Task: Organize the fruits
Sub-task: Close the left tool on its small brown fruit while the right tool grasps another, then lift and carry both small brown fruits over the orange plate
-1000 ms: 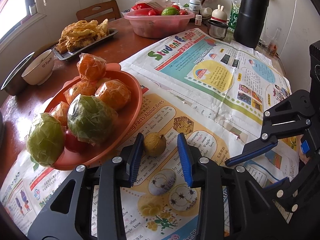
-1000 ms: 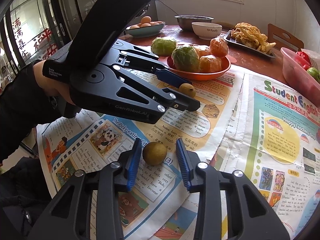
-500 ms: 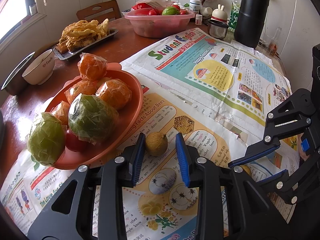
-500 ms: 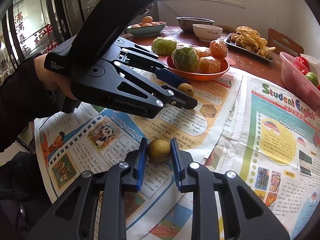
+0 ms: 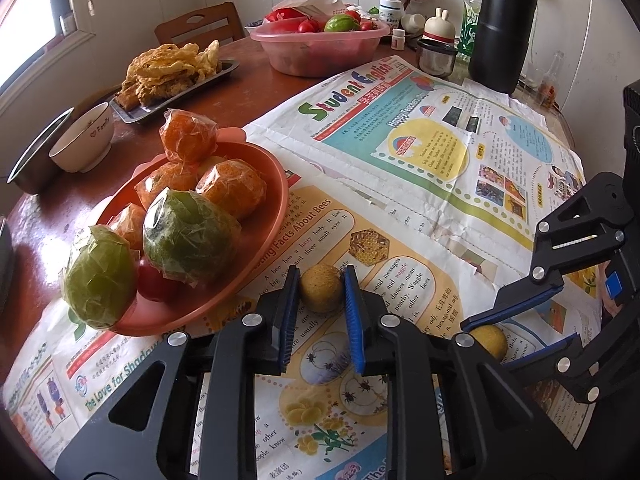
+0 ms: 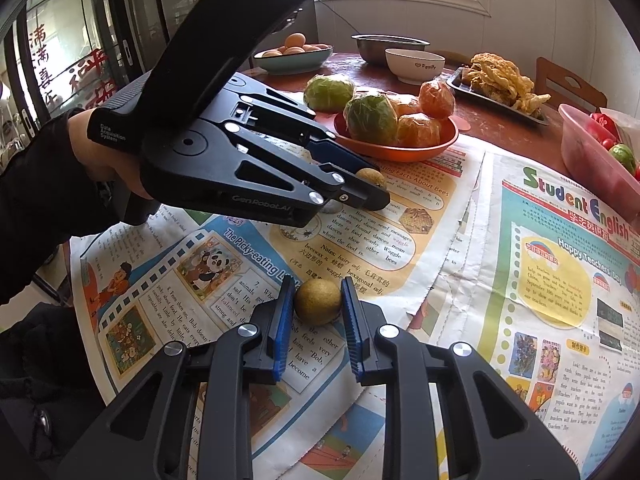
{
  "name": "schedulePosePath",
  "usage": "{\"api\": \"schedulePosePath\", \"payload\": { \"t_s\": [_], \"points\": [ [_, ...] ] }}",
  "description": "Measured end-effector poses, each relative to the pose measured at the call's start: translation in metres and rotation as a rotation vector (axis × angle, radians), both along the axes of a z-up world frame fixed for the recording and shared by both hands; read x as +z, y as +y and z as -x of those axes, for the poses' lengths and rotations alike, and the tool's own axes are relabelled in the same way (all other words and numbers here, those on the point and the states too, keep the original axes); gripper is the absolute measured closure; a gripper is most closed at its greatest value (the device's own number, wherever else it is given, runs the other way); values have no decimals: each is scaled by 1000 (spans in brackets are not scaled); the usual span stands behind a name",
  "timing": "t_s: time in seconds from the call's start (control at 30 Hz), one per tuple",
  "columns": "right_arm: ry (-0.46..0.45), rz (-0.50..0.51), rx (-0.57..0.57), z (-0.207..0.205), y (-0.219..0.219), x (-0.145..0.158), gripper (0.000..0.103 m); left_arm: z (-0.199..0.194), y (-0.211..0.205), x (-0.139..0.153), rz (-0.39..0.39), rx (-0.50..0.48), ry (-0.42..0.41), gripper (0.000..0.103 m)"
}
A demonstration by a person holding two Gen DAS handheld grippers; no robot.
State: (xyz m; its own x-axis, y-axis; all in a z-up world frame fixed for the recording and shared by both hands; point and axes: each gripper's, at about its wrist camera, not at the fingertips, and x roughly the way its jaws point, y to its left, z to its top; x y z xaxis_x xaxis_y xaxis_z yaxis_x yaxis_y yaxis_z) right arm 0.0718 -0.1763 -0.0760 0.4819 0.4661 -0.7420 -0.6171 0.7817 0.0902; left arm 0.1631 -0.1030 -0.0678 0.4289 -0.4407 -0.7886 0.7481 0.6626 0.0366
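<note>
The orange plate (image 5: 276, 184) of wrapped fruit (oranges and green ones) sits leftmost on the newspaper (image 5: 400, 184); just beside it the left gripper (image 5: 321, 292) clamps a small brown fruit (image 5: 321, 294); further right, the right gripper (image 6: 318, 300) pinches another small fruit (image 6: 318, 301) against the paper.

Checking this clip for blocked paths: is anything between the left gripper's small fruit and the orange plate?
Nothing visible. The left gripper is shut on the small fruit, right beside the orange plate. Only bare newspaper lies between. Wrapped fruits crowd the plate.
</note>
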Motion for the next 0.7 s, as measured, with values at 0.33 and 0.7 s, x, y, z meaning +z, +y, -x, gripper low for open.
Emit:
{"api": "schedulePosePath", "payload": {
  "t_s": [0.33,0.7],
  "points": [
    [-52,-34,-23,-8,-19,36,80,2,51,53,123,38,-48,89],
    [-116,-37,-20,-67,-6,73,80,-66,109,90,160,23,-41,89]
  ]
}}
